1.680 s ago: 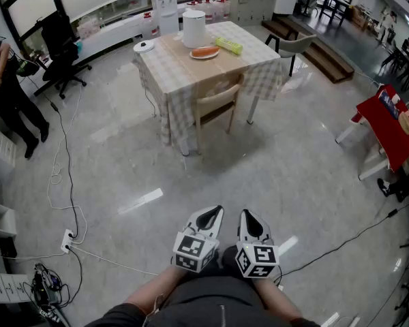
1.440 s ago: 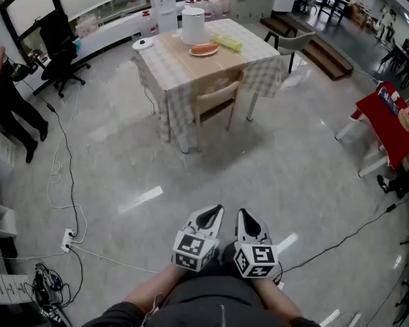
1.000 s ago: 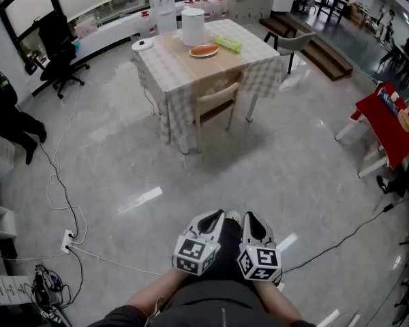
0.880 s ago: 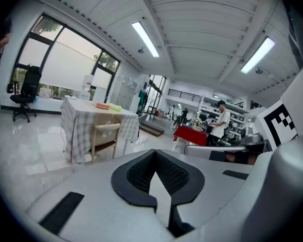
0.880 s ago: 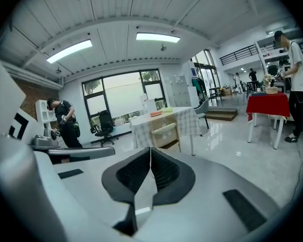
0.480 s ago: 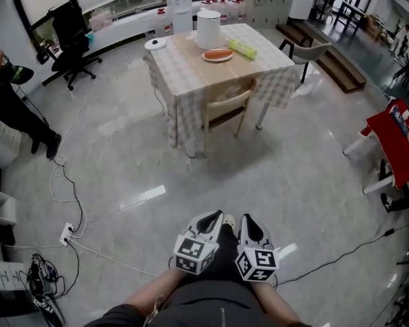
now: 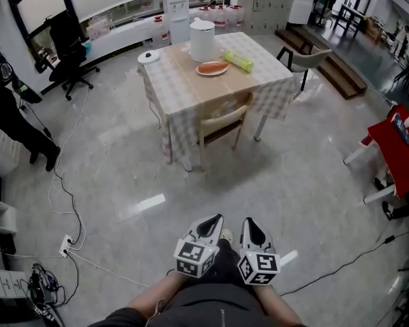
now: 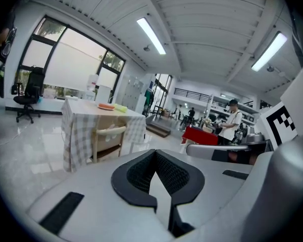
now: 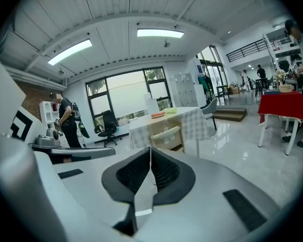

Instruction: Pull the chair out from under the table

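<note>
Chair (image 7: 221,123) stands tucked under the checked-cloth bench (image 7: 180,90) in the head view, well apart from both grippers across the shiny floor (image 7: 123,182). Left gripper (image 7: 216,218) and right gripper (image 7: 248,221) sit side by side, low in frame.

Left gripper view: jaws pressed together, chair far ahead.

Right gripper view: jaws pressed together, chair far ahead.

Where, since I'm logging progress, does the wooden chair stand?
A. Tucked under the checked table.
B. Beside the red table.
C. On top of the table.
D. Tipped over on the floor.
A: the chair stands upright with its seat under the table.
</note>
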